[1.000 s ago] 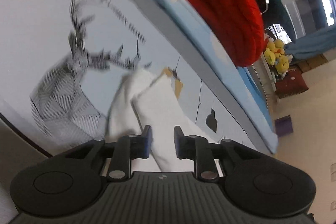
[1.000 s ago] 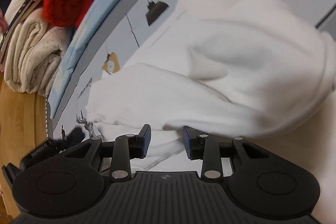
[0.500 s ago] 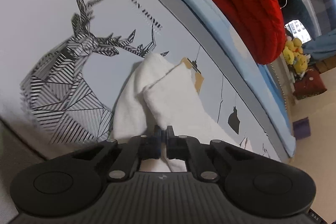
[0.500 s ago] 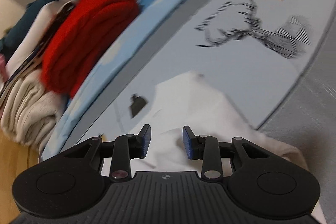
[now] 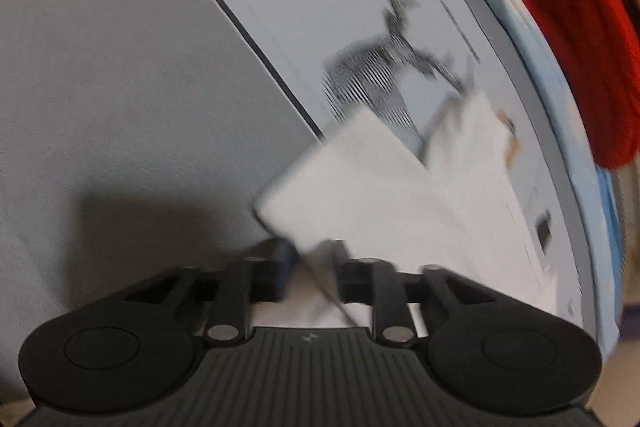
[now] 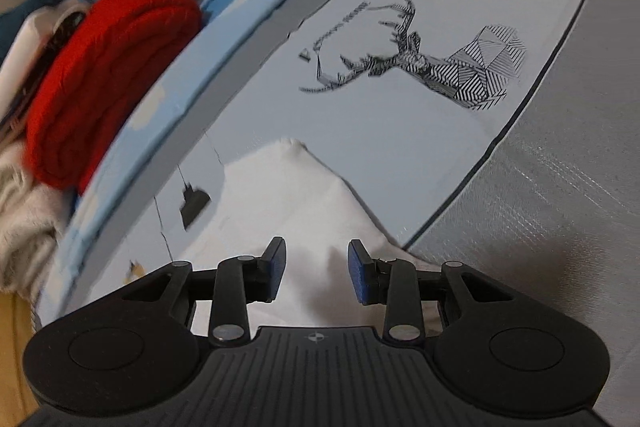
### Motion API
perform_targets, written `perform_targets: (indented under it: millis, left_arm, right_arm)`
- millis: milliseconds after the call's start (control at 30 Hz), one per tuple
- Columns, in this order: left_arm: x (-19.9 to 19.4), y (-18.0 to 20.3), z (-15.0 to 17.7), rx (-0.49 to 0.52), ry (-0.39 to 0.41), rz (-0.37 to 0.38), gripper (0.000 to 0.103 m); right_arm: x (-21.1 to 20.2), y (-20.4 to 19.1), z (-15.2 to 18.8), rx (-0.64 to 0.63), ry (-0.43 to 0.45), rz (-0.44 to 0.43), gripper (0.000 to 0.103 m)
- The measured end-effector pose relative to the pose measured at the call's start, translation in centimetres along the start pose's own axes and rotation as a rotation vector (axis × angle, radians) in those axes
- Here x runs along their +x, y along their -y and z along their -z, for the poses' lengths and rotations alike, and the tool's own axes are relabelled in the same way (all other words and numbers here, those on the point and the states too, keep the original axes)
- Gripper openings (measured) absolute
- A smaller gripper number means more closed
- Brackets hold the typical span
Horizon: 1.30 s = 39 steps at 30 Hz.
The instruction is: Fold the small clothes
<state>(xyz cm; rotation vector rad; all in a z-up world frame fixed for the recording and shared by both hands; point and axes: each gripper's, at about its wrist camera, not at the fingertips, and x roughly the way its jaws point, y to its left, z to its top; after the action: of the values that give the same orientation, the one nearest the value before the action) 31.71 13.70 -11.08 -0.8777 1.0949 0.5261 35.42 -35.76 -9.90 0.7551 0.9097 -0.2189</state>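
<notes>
The left gripper [image 5: 310, 269] has its fingers spread, with a flap of the white garment [image 5: 384, 195] draped across the gap just ahead of it; whether it grips the cloth is unclear through the blur, though the raised flap suggests a fold in progress. The right gripper [image 6: 317, 273] hangs parted and empty above the same garment [image 6: 304, 203], which lies directly ahead on the printed surface [image 6: 400, 131], likely ready to pin it. Counted: one white garment, two grippers, one red knit roll [image 6: 108, 75] far left.
</notes>
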Motion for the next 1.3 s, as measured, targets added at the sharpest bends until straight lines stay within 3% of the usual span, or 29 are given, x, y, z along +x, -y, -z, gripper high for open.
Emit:
perform_targets:
  millis: [67, 133, 167, 300, 400, 433, 467, 500, 533, 567, 633, 733, 767, 867, 900, 967, 1033, 1133, 1200, 1300]
  left_arm:
    - [-0.6, -0.3, -1.1, -0.017, 0.069, -0.019, 0.048]
    - [-0.8, -0.7, -2.5, -0.033, 0.111, -0.046, 0.052]
    - [-0.5, -0.8, -3.3, -0.037, 0.115, -0.046, 0.053]
    - [2.1, -0.1, -5.5, 0.05, -0.001, 0.027, 0.053]
    - [2.8, 1.7, -5.4, 0.207, 0.0, 0.019, 0.052]
    - [2.9, 2.3, -5.1, 0.263, 0.016, 0.0, 0.044]
    - [3.0, 2.8, -4.8, 0.304, 0.025, -0.015, 0.019]
    - [3.1, 3.2, -4.5, 0.33, 0.027, -0.022, 0.003]
    - [3.2, 3.4, -4.3, 0.342, 0.027, -0.021, 0.0]
    - [3.0, 3.9, -4.0, 0.361, 0.039, -0.027, 0.0]
    - [2.2, 5.0, -3.3, 0.411, 0.084, 0.006, 0.0]
    - [0.9, 7.2, -1.8, 0.472, 0.128, 0.144, 0.0]
    - [0.5, 8.0, -1.1, 0.501, 0.13, 0.188, 0.0]
    - [0.4, 9.6, 0.2, 0.541, 0.131, 0.251, 0.0]
    - [0.7, 10.0, 0.4, 0.549, 0.132, 0.253, 0.0]
    - [1.1, 9.9, 0.2, 0.536, 0.137, 0.228, 0.0]
    - [1.3, 9.3, -0.5, 0.497, 0.138, 0.189, 0.0]
    - [1.1, 8.0, -2.1, 0.437, 0.143, 0.161, 0.0]
    - [1.2, 7.8, -2.7, 0.431, 0.134, 0.145, 0.0]
    - [1.4, 7.5, -3.1, 0.42, 0.118, 0.105, 0.008]
  right_arm:
    - [0.6, -0.7, 0.2, -0.065, -0.014, 0.009, 0.038]
    - [0.7, -1.1, 0.3, -0.092, -0.013, 0.004, 0.043]
    - [1.3, -2.2, 0.4, -0.176, -0.013, -0.004, 0.044]
    - [2.5, -4.1, 0.7, -0.298, -0.038, -0.016, 0.049]
    - [4.0, -5.8, 1.5, -0.411, -0.087, -0.008, 0.049]
    - [4.4, -6.2, 1.9, -0.447, -0.092, 0.007, 0.049]
    - [4.7, -6.5, 2.2, -0.478, -0.093, 0.021, 0.048]
    - [5.0, -6.8, 2.4, -0.504, -0.095, 0.031, 0.034]
    - [5.0, -6.9, 2.6, -0.522, -0.089, 0.036, 0.013]
    - [4.7, -6.8, 2.3, -0.512, -0.061, 0.038, 0.005]
    - [4.3, -6.5, 1.9, -0.483, -0.042, 0.027, 0.004]
    - [1.4, -5.4, -0.2, -0.37, 0.075, 0.011, 0.003]
    - [1.4, -5.4, -0.2, -0.37, 0.075, 0.011, 0.003]
    - [-1.7, -4.7, -1.5, -0.362, 0.243, 0.062, 0.003]
    - [-2.4, -3.6, -2.5, -0.337, 0.313, 0.122, 0.003]
    - [-2.1, -2.9, -3.0, -0.318, 0.308, 0.146, 0.005]
    - [-0.9, -1.8, -3.8, -0.288, 0.249, 0.167, 0.012]
    - [-0.5, -0.9, -4.1, -0.242, 0.223, 0.165, 0.032]
    - [-0.7, -1.1, -4.1, -0.254, 0.226, 0.156, 0.038]
    - [-0.9, -1.8, -3.9, -0.289, 0.22, 0.124, 0.04]
